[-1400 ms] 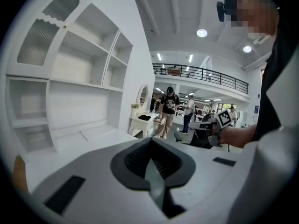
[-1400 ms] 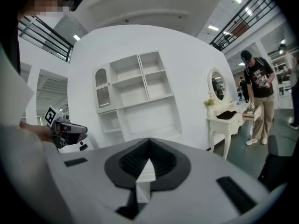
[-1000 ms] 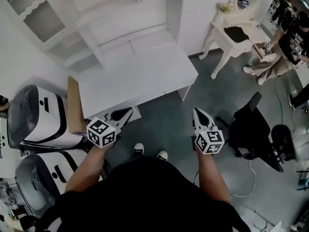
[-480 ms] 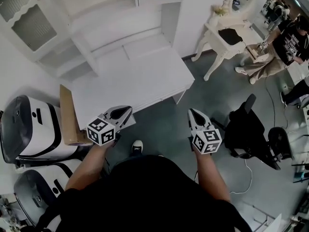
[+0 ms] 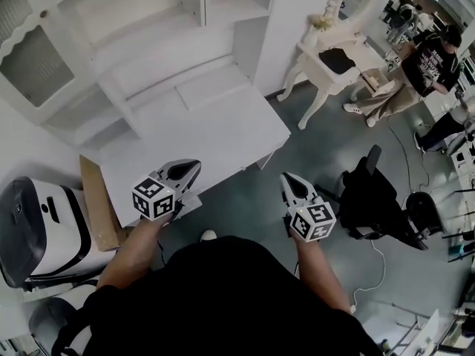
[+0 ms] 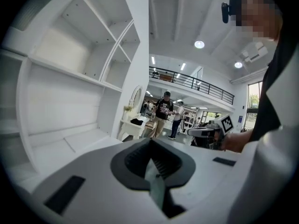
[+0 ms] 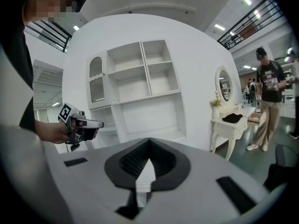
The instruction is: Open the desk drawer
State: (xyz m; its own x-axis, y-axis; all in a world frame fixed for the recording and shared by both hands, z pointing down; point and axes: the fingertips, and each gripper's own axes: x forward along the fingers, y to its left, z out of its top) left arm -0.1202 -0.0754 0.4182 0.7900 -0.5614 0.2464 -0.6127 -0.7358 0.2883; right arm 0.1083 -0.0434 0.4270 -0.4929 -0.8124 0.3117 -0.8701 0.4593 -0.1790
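Approach seems underway: left hand-held gripper [image 5: 194, 167] and right hand-held gripper [image 5: 286, 178], both closed and empty, hover before the white flat-topped table [image 5: 223, 124]; its drawer [image 5: 241, 159], under the near edge, likely needs opened jaws next.

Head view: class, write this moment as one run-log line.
stage: pre-contact | left tool: shut, empty, at desk front | right tool: shut, empty, over floor | desk: untouched

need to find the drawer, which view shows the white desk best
The head view: the white desk lies whole from above, top and front edge. The left gripper view shows only a slice of its top; the right gripper view mostly its shelves.
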